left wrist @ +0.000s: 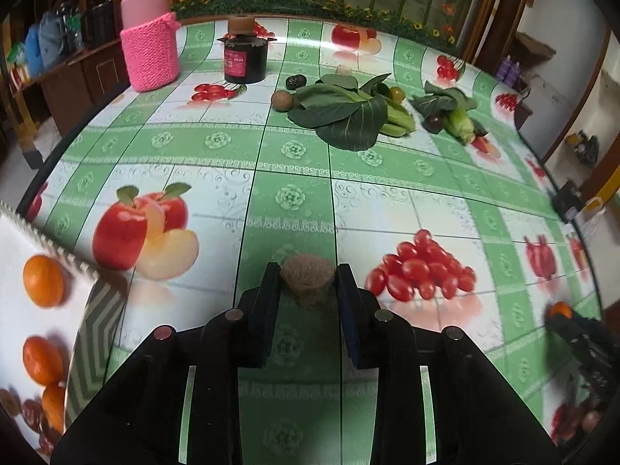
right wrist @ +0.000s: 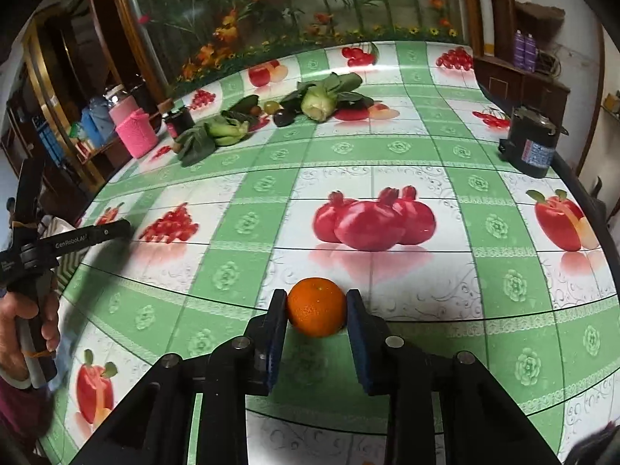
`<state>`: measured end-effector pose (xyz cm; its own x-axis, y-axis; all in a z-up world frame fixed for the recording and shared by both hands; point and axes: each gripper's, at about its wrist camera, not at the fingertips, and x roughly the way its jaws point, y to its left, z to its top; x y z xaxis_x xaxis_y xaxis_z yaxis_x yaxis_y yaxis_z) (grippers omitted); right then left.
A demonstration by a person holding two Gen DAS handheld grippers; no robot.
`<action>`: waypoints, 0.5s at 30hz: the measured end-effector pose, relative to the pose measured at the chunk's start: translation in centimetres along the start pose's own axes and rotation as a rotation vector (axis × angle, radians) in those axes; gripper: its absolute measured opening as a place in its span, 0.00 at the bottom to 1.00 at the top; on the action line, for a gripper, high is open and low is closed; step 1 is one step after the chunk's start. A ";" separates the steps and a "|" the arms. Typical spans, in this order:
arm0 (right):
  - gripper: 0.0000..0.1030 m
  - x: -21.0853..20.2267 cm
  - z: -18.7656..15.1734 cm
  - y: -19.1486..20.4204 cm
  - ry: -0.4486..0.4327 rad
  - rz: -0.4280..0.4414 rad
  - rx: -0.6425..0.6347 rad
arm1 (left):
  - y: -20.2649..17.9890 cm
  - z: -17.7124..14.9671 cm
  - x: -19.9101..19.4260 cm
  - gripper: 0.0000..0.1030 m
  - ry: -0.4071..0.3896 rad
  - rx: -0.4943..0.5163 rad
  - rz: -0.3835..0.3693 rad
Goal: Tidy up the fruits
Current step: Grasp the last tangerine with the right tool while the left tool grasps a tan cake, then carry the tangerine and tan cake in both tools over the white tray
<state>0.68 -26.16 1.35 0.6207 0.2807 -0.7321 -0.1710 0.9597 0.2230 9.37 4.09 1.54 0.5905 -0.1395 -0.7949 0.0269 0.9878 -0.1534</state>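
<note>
The left tongs [left wrist: 308, 277] are closed on a rough brown round fruit [left wrist: 307, 276]; both pads press its sides and the fruit sits at the finger ends, just above the desk [left wrist: 294, 201]. The desk carries a glossy green-and-white checked cloth printed with apples, tomatoes and pomegranates.

To the left of the left tongs lies a white tray [left wrist: 23, 248] with a toothed edge. It holds several oranges [left wrist: 42, 281] and some dark reddish fruits [left wrist: 33, 412] at its near end.

Far ahead of the left tongs lie leafy greens [left wrist: 348, 112]. Around them are a second brown fruit [left wrist: 282, 100], a dark round fruit [left wrist: 433, 122] and a small green fruit [left wrist: 396, 93]. Further left of these stand a black canister [left wrist: 245, 58] and a jar in a pink knitted sleeve [left wrist: 149, 42].

The right tongs [right wrist: 316, 312] are set around an orange [right wrist: 316, 312] that rests on the desk. The left pad touches the fruit. At the right pad, contact cannot be confirmed; a thin gap may remain, so a firm grip cannot be stated.

Ahead of the right tongs the cloth shows printed pomegranates. Far ahead lie the same greens [right wrist: 217, 131] and a second leafy bunch [right wrist: 321, 97]. A black canister [right wrist: 533, 143] stands well to the right. At the left edge of the right wrist view, a hand [right wrist: 23, 325] holds the handle of the other device.
</note>
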 end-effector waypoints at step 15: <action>0.28 -1.5 -0.5 11.7 -0.013 0.279 -0.129 | 2.0 -5.1 -9.0 0.27 -0.068 -0.011 -0.057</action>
<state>-2.63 -15.39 4.72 0.5454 0.5344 -0.6458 -0.4314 0.8395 0.3303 -0.04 6.93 5.39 0.6416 -0.1897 -0.7433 0.0528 0.9776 -0.2039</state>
